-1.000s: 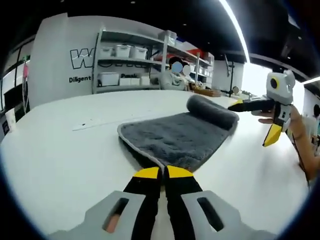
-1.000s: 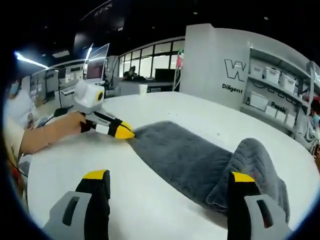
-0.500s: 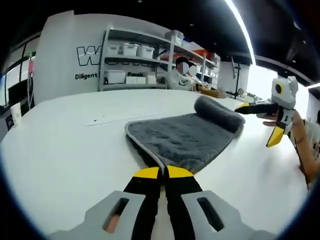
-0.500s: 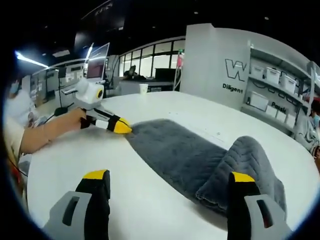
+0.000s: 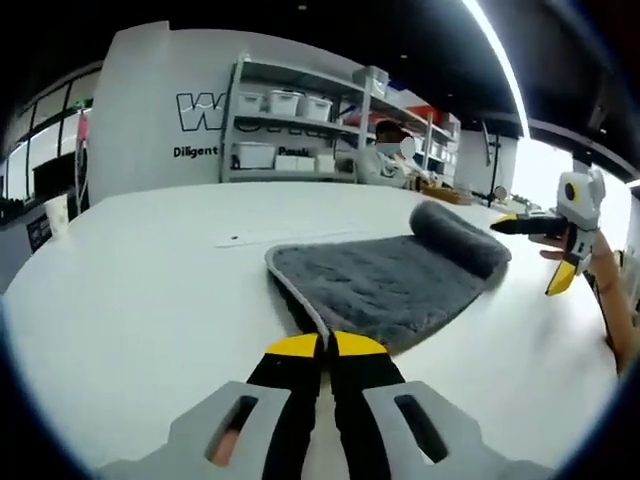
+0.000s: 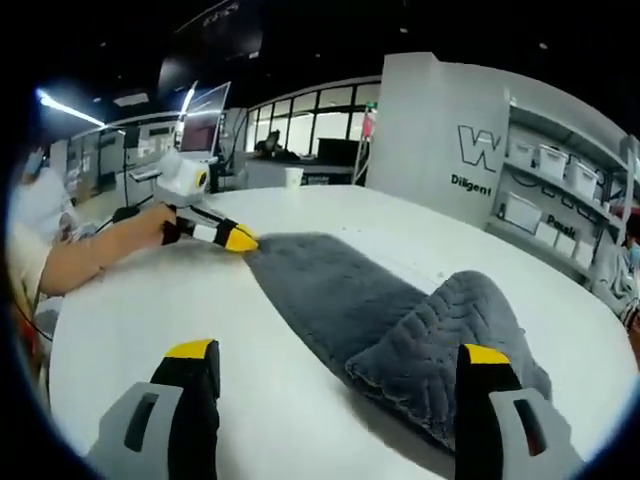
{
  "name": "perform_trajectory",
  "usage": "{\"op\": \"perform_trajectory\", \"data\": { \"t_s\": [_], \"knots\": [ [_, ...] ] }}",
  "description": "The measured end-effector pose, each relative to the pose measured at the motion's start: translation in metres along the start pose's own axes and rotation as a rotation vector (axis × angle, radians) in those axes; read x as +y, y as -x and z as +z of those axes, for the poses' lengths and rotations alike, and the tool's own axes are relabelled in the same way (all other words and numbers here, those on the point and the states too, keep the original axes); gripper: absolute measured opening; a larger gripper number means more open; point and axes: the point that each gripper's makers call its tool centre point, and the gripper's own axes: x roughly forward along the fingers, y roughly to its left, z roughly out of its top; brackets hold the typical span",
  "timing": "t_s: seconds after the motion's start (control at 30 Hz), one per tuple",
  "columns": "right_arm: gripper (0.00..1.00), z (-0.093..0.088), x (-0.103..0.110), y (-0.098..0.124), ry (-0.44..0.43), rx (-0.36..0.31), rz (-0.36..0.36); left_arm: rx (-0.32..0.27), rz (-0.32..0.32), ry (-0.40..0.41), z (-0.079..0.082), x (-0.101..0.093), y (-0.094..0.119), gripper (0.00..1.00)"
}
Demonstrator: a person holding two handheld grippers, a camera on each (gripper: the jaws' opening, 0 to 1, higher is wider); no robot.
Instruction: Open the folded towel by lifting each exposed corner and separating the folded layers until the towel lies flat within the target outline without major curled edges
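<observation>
A grey towel (image 5: 385,285) is spread across the white table (image 5: 130,300), its far end folded back over itself in a thick roll (image 6: 440,345). The near corner of the towel is pinched between the closed jaws of the left gripper (image 5: 327,345) — the same grip is seen from the right gripper view, at the towel's far corner (image 6: 243,241). The right gripper (image 6: 335,352) is held with its jaws wide apart, nothing between them, just beside the rolled end. Storage shelves (image 5: 300,125) with bins are seen beyond the table.
</observation>
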Motion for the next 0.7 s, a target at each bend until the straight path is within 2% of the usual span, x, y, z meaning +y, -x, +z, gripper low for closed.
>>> {"op": "perform_trajectory", "data": {
  "t_s": [0.47, 0.7],
  "knots": [
    [0.97, -0.005, 0.001, -0.003, -0.003, 0.015, 0.003, -0.004, 0.061, 0.046, -0.004, 0.030, 0.017, 0.02],
    [0.97, 0.001, 0.002, 0.001, -0.002, -0.002, 0.003, 0.002, 0.089, 0.062, -0.009, 0.037, 0.028, 0.02]
  ]
}}
